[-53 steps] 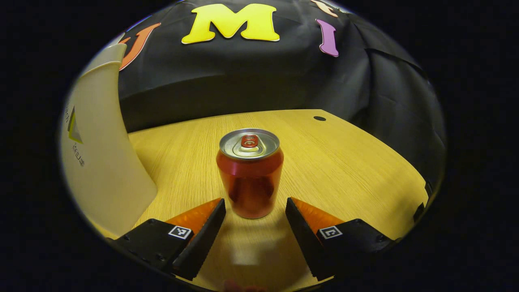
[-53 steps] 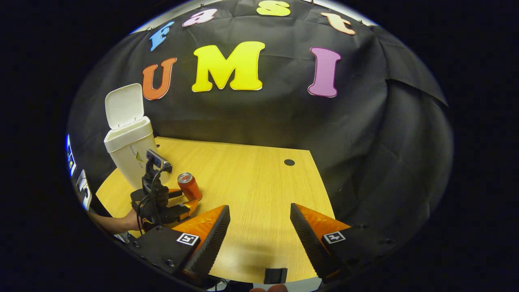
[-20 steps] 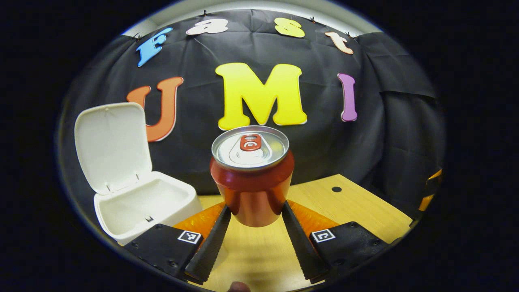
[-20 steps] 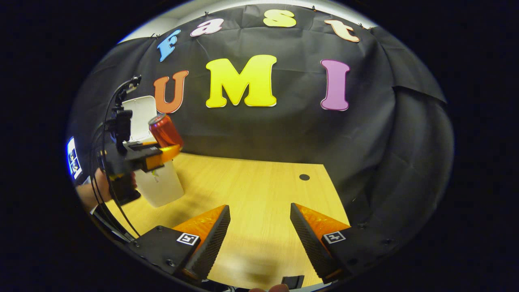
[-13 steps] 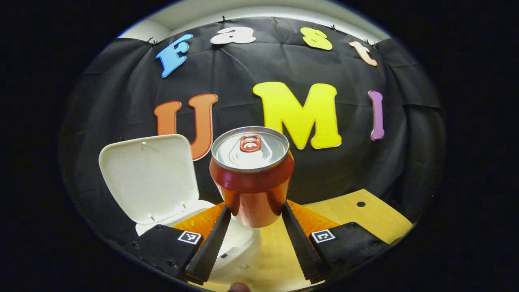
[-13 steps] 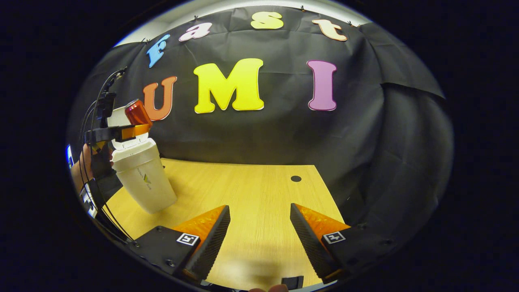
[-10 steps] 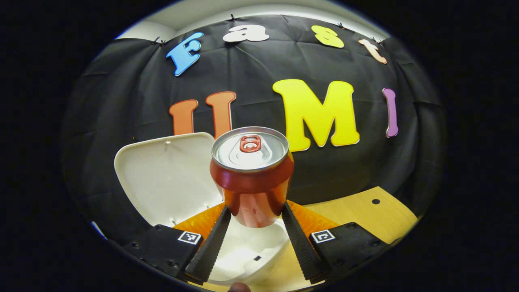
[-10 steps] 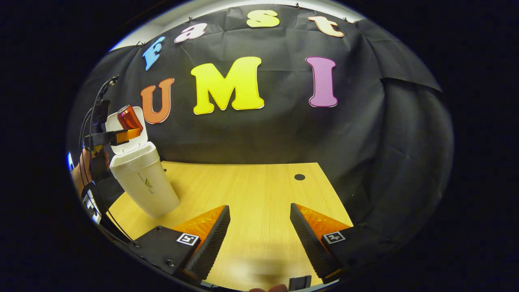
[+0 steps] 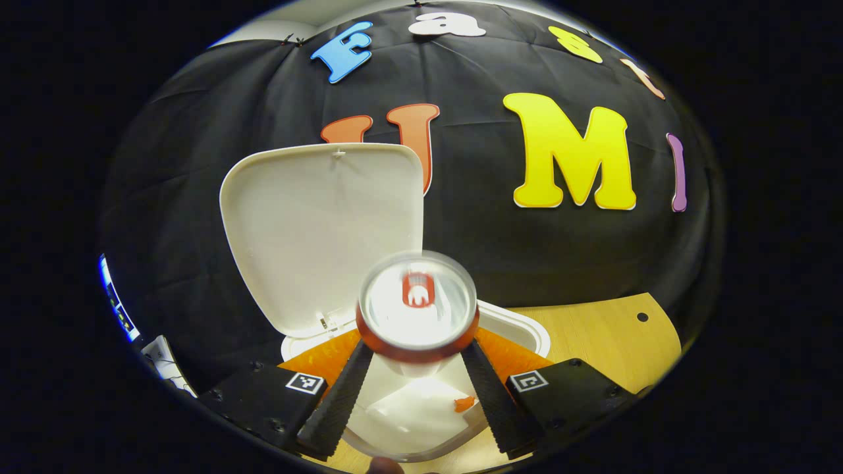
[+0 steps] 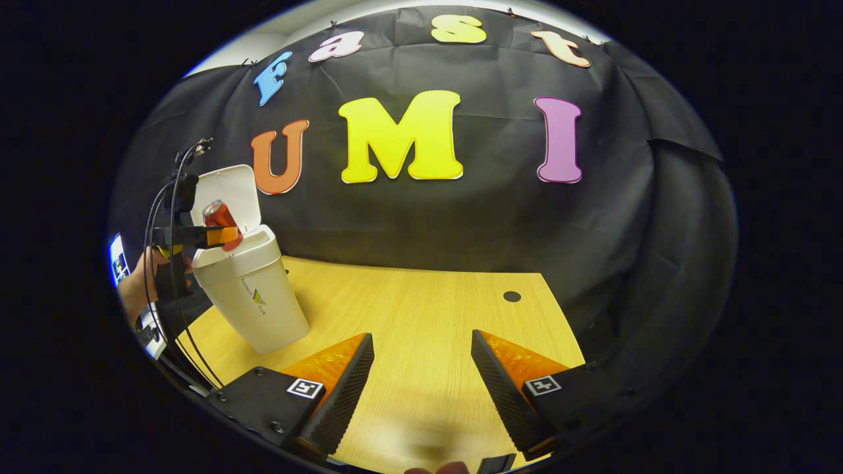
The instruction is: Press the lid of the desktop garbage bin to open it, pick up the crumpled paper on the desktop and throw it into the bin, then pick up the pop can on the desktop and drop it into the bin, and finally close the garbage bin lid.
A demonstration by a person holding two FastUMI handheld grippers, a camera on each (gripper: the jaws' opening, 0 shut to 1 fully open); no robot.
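Our left claw [image 9: 417, 385] holds the pop can [image 9: 417, 306] over the open bin [image 9: 520, 326] — blurred, grip uncertain. We release centred, clear of the lid [image 9: 316, 224]; our right claw [image 10: 421, 382] gapes empty.

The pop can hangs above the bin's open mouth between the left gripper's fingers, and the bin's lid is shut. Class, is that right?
Not quite. The pop can is above the bin between the left gripper fingers, but the lid stands raised and open, as the left gripper view shows.
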